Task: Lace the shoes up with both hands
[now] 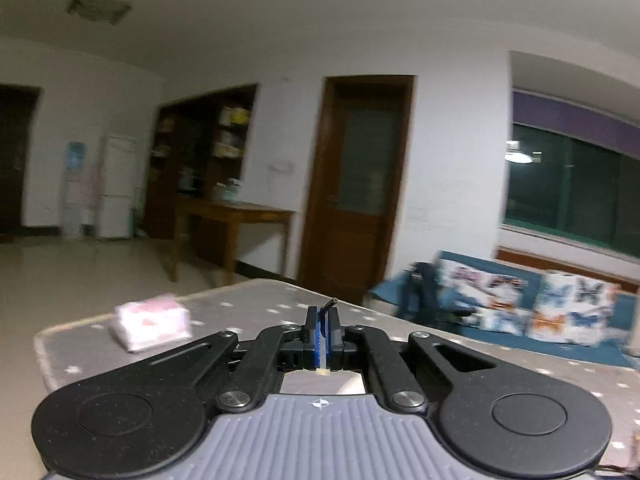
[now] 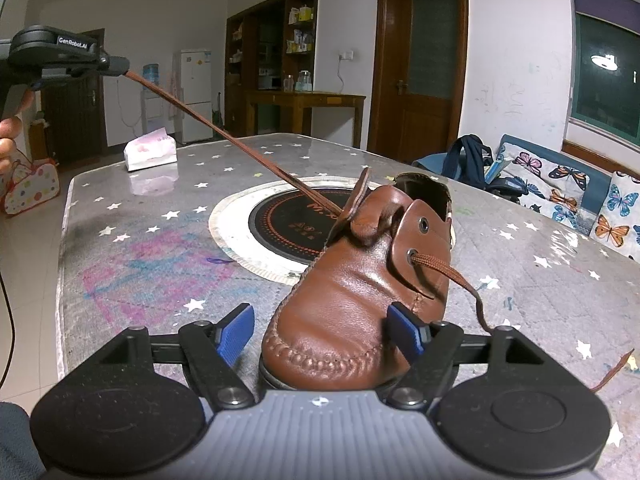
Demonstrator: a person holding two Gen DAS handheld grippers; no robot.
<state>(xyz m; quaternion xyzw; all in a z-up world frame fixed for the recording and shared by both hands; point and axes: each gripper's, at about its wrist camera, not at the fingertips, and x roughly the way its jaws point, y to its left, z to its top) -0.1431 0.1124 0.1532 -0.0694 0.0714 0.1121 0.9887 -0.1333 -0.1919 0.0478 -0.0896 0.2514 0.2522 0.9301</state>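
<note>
Right wrist view, right gripper (image 2: 322,330) wide around brown shoe (image 2: 360,280), left gripper (image 2: 120,66) clamping taut lace (image 2: 224,132).

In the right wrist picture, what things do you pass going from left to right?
Left gripper pulling the lace → tissue pack → round black mat → brown shoe → backpack → butterfly cushions.

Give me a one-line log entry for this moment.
left gripper: shut on lace, pulled taut | right gripper: fingers around shoe toe, right pad touching | free lace end: on table
</note>
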